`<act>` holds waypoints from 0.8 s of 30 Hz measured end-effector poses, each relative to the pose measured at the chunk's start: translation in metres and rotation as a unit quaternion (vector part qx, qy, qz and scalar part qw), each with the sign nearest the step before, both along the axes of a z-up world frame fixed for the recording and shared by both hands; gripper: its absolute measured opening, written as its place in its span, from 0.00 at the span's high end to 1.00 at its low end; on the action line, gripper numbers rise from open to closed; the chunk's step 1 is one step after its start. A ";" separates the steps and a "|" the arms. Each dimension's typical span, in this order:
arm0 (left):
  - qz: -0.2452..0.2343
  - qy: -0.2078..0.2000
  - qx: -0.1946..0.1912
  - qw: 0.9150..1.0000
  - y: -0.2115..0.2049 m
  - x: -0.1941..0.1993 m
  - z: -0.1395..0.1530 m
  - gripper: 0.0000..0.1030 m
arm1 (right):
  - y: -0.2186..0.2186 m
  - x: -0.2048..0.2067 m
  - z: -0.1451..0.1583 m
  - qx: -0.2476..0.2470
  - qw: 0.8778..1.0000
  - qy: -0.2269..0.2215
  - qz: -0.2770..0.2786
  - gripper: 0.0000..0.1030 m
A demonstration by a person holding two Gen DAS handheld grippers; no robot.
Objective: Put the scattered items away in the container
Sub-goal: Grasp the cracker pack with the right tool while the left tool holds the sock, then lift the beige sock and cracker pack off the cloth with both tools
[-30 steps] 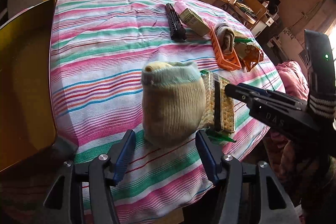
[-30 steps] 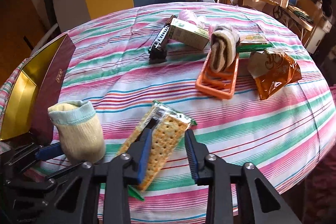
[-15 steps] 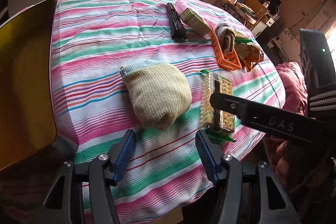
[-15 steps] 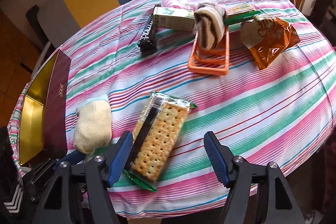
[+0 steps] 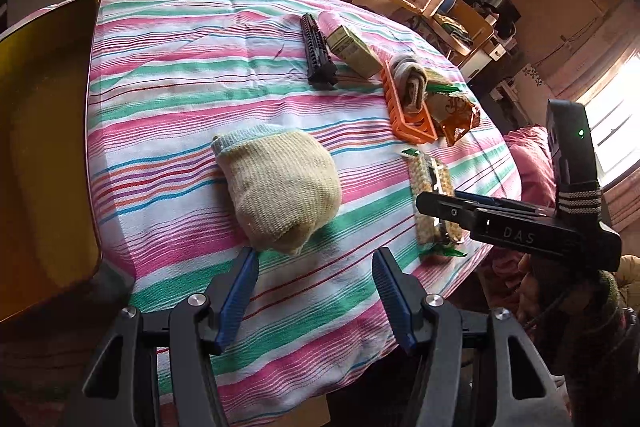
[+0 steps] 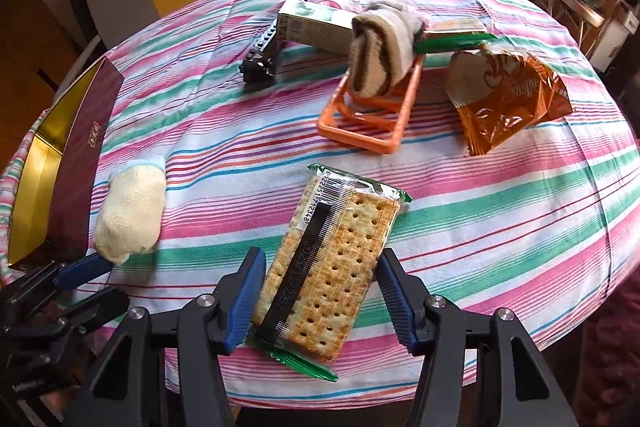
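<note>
Container (image 6: 76, 147): maroon box with a gold inside, at the left edge of my striped tablecloth (image 6: 500, 195), open side turned away from the items.
Orange rack (image 6: 372, 123): far side of the cloth, a rolled brown-and-cream sock (image 6: 380, 55) lying across it.
Snack bag (image 6: 508, 99): orange, crumpled, just right of the rack.
Cracker packet (image 6: 336, 267): flat on the cloth, its near end between my right gripper (image 6: 320, 299); those jaws have just been closing, the blue pads close on both sides, whether they touch it I cannot tell.
Cream sock (image 5: 280, 187): balled, lying on the cloth just ahead of my left gripper (image 5: 314, 291); jaws apart, nothing between them.
Green carton (image 6: 316, 31): far back, beside a black toothed bar (image 6: 262, 55).
</note>
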State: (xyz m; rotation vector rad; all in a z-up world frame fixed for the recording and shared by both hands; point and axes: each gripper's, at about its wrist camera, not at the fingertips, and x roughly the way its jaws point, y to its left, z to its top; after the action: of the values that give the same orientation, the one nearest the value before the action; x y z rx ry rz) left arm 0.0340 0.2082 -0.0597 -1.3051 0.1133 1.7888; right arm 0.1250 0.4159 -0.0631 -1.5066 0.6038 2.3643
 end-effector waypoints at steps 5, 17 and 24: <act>0.009 -0.006 0.009 1.000 0.002 -0.009 0.007 0.41 | 0.022 0.017 0.002 -0.055 0.996 0.044 -0.049 0.25; 0.021 0.021 -0.021 0.999 0.025 -0.030 0.012 0.41 | -0.009 0.004 -0.004 0.031 0.998 0.024 -0.051 0.25; -0.020 0.073 -0.075 0.994 0.044 -0.036 0.012 0.41 | -0.011 0.003 -0.007 0.044 0.998 0.020 -0.039 0.24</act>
State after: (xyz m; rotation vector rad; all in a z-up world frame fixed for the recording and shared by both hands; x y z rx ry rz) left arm -0.0021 0.2520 -0.0475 -1.2657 0.3597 1.8693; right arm 0.1276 0.4051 -0.0702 -1.3757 0.5491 2.3354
